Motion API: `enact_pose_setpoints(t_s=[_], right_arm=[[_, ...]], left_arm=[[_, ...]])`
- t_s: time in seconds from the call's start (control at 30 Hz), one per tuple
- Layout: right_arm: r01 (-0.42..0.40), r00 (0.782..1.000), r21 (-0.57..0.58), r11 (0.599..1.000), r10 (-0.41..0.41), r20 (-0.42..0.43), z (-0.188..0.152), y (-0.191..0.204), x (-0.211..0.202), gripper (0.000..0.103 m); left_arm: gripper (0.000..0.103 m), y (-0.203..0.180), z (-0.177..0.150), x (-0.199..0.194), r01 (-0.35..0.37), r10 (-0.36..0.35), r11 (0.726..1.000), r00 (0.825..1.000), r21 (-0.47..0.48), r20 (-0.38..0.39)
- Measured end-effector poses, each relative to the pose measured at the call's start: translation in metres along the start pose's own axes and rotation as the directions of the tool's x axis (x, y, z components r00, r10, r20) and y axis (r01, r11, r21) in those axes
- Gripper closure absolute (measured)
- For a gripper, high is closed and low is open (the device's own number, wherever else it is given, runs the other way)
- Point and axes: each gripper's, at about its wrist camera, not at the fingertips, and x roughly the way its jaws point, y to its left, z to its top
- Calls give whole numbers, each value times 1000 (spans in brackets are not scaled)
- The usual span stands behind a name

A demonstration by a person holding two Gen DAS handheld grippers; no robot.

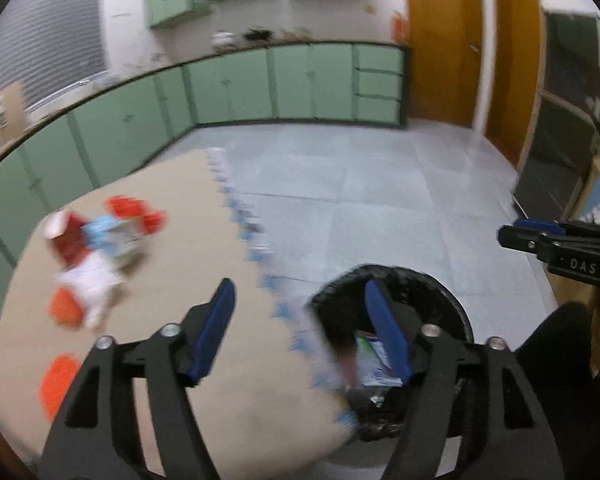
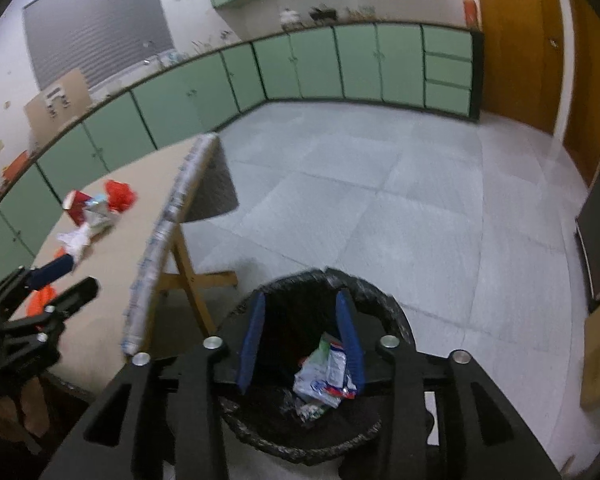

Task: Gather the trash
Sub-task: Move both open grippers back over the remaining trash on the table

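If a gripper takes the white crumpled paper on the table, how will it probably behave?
The white crumpled paper looks like soft tissue, so it is probably very light and will squash flat between the pads. It lies against other wrappers, so these may shift with it. Rolling or breaking seems unlikely.

Black bin (image 2: 396, 320); blue-padded tongs (image 2: 300, 300); green cabinets (image 2: 312, 60)

You have a round black bin lined with a black plastic bag (image 2: 384, 312) on the grey floor just beside the table's edge; inside it lie crumpled white, blue and green wrappers (image 2: 326, 376). On the beige tabletop a loose heap of trash (image 2: 90, 210) waits: a red paper cup on its side, red and orange plastic scraps, crumpled white tissue and a pale blue packet.
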Motion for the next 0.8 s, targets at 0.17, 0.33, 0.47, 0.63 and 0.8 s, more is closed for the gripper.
enact_pose_setpoints(t_s=[0.17, 0.33, 0.47, 0.63, 0.8], right_arm=[[-105, 992, -101, 989, 111, 52, 7, 64, -19, 50], [-243, 966, -248, 938, 256, 21, 1, 152, -14, 48], [-347, 933, -343, 873, 359, -30, -12, 222, -3, 47], [-412, 906, -415, 811, 413, -93, -31, 289, 21, 43], [-450, 891, -445, 774, 421, -169, -48, 326, 49, 41]], left_arm=[[20, 68, -24, -75, -182, 190, 974, 981, -133, 50], [18, 131, -60, -131, -351, 371, 905, 927, -240, 42], [18, 165, -77, -161, -392, 423, 870, 905, -299, 45], [19, 185, -94, -174, -404, 439, 862, 897, -306, 51], [22, 207, -108, -169, -402, 436, 855, 899, -327, 35]])
